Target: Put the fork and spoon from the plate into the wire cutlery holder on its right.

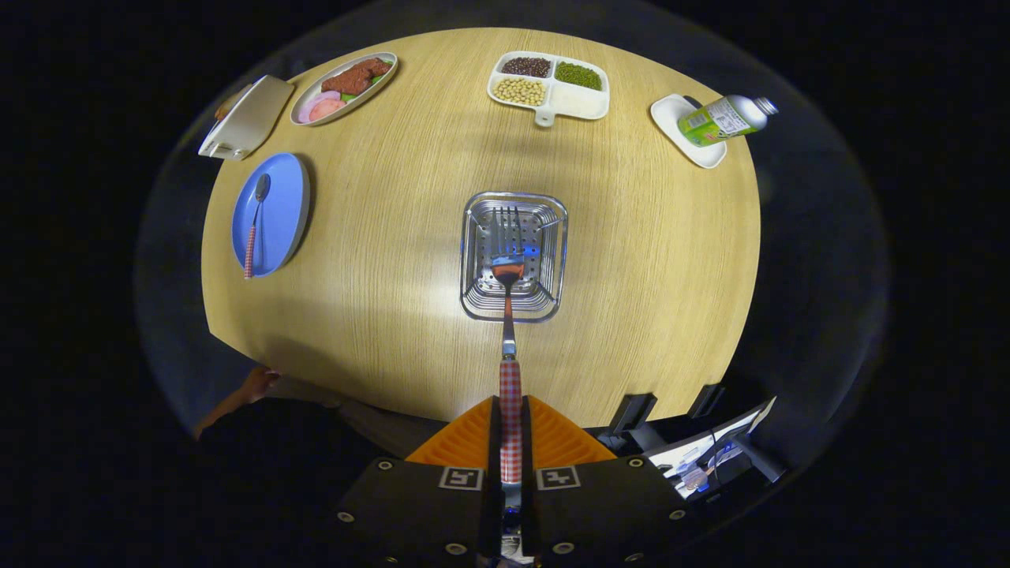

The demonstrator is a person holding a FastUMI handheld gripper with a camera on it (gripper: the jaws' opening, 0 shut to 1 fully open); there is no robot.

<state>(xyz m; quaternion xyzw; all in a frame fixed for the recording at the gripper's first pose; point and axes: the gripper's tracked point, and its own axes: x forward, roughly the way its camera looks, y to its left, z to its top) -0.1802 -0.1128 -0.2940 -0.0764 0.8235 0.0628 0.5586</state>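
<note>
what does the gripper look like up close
The gripper has a wide dark body with round screws along its edge and two square black-and-white markers, one at the base of each finger. The fingers are ribbed wedges narrowing forward.

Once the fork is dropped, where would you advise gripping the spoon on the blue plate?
Grip the spoon by its checked handle, which lies flat along the blue plate with the bowl at the far end. Come from above, fingers straddling the handle. The gripper is shut on the fork.
</note>
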